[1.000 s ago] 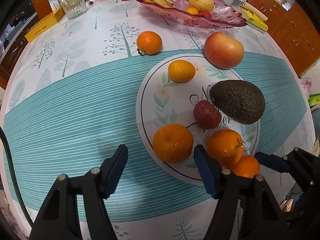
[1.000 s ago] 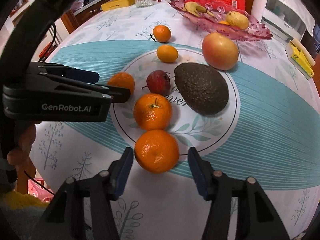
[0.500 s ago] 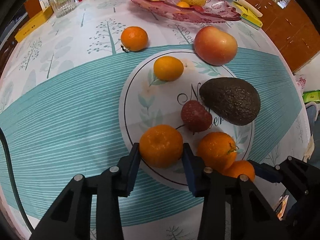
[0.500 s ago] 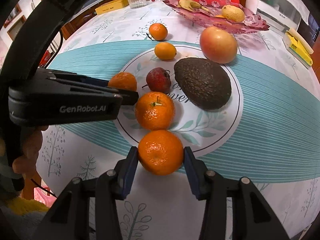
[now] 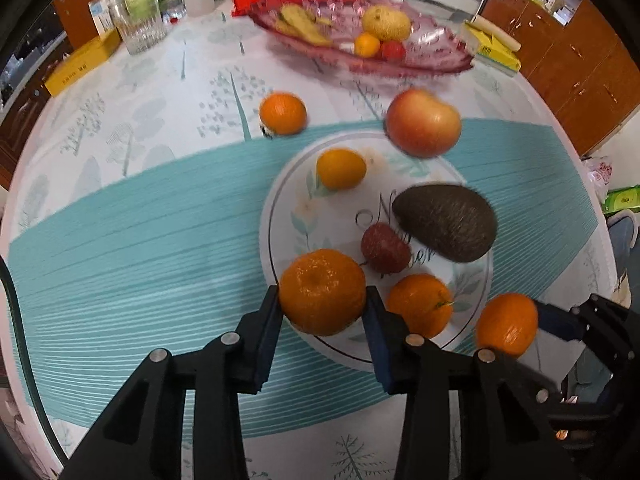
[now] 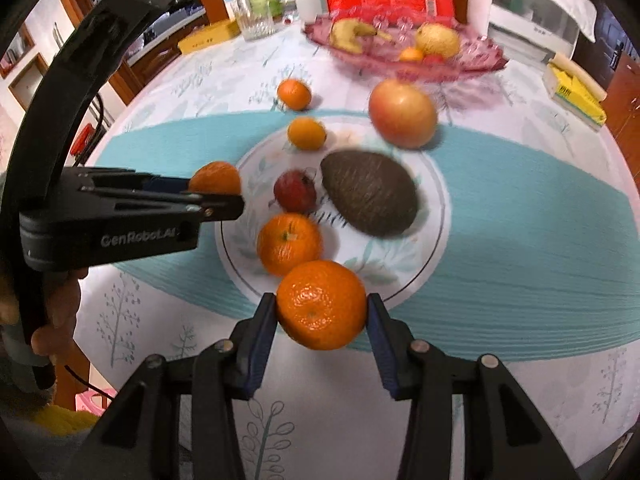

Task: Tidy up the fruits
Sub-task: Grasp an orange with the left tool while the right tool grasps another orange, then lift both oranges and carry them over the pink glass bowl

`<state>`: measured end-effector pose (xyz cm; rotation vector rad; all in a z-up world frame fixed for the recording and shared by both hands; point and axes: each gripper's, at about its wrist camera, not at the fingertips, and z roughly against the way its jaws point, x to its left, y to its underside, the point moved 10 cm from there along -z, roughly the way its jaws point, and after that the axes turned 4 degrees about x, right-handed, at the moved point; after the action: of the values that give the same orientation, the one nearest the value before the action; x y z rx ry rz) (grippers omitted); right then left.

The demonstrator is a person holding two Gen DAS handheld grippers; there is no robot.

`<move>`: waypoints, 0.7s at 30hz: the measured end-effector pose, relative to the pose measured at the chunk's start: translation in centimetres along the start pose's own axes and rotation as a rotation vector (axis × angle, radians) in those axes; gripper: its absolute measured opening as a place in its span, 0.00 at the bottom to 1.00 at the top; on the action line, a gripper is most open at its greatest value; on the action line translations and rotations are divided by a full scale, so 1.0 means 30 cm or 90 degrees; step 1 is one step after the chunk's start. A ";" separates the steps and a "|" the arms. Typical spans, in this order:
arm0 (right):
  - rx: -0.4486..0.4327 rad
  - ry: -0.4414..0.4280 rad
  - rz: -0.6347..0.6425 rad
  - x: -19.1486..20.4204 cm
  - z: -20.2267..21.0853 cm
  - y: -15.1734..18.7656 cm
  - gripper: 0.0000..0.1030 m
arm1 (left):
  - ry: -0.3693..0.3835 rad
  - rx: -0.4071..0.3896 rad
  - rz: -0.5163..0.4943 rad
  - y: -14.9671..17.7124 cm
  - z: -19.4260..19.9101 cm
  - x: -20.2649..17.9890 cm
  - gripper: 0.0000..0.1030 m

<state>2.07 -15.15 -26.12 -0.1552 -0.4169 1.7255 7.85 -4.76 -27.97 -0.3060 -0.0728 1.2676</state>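
At the bottom centre of each wrist view, the left gripper point(image 5: 323, 310) and the right gripper point(image 6: 322, 310) each pinch one orange between blue pads, one point(image 5: 322, 292) and the other point(image 6: 321, 305). Sorting looks barely begun: another orange point(image 5: 419, 305), avocado point(image 5: 446, 222), apple point(image 5: 423, 122) and more lie loose mid-frame. Upper centre, the pink bowl point(image 5: 436, 65) already holds bananas point(image 5: 302, 24) and several small fruits.

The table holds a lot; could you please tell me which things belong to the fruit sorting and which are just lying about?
Belongs:
left tongs and right tongs, each gripping a mandarin
avocado
apple
pink fruit dish

Lying about:
glass jar
yellow box
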 end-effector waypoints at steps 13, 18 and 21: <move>-0.118 0.010 -0.050 -0.083 0.281 -0.257 0.44 | -0.030 -0.087 -0.020 -0.131 0.270 0.021 0.37; -0.141 0.025 -0.062 -0.106 0.369 -0.352 0.44 | -0.035 -0.117 -0.037 -0.201 0.355 0.037 0.37; -0.162 0.044 -0.062 -0.123 0.434 -0.422 0.44 | -0.043 -0.152 -0.055 -0.278 0.437 0.052 0.37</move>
<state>10.18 -19.39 -10.00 -0.3719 -0.5832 1.5633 13.15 -3.04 -13.37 -0.4609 -0.2939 1.1842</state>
